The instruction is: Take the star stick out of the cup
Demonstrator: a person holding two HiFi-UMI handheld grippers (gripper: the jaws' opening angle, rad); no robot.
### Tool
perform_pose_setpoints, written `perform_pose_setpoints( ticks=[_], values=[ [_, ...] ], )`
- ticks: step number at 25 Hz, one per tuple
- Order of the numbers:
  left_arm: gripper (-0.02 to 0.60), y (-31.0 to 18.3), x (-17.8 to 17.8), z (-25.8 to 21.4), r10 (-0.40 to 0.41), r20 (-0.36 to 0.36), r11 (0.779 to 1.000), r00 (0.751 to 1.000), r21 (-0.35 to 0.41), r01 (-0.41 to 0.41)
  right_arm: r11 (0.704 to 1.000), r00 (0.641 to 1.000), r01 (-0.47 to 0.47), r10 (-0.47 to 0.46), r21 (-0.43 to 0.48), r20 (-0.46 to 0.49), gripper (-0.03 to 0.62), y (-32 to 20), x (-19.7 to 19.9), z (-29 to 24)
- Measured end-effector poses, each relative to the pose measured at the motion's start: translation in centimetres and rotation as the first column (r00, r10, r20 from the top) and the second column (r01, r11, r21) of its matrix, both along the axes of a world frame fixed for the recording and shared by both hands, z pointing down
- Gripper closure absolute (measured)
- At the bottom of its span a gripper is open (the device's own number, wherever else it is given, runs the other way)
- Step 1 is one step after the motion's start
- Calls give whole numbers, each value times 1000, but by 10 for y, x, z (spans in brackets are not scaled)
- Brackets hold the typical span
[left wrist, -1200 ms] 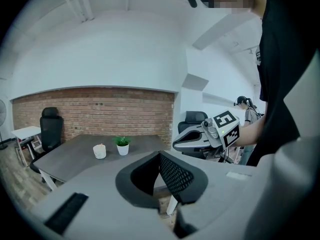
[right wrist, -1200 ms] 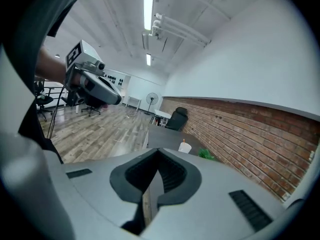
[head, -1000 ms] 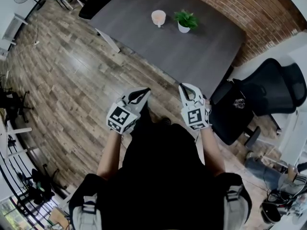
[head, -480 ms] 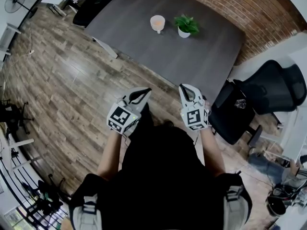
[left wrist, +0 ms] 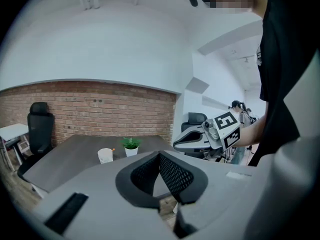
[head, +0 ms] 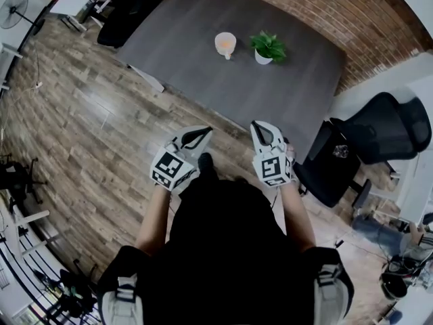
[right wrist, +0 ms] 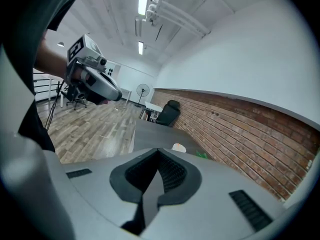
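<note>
Your left gripper [head: 205,131] and right gripper [head: 256,124] have their jaws closed on nothing, well short of the white cup [head: 225,44] beside the green potted plant [head: 268,46] on the far dark grey table [head: 183,36].

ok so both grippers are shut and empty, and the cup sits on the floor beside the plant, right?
Not the floor: the head view shows the cup on the table beside the plant. The left gripper and right gripper are shut and empty, as you said.

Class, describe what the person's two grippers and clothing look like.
Both the left gripper and right gripper have pale grey shells, black ribbed pads and a white cube of black square markers. The person wears a black short-sleeved top.
</note>
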State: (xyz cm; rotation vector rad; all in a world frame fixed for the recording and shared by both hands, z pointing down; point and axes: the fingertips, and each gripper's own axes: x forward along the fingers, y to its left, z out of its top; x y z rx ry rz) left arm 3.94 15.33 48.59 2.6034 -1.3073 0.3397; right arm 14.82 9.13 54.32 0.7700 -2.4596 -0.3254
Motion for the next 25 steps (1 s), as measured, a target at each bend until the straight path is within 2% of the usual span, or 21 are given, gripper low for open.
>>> perform_pose_setpoints(
  ticks=[14,25],
  values=[
    [580,-44,-31,2,85,-3,996,996,-2,-85,994,994,-107,107,-25,-4,594,-27,-20,9],
    [580,-53,-49,1,97,-11,995,995,11,-97,992,992,-125,124,-25,-14,594,-37,-37,13]
  ],
)
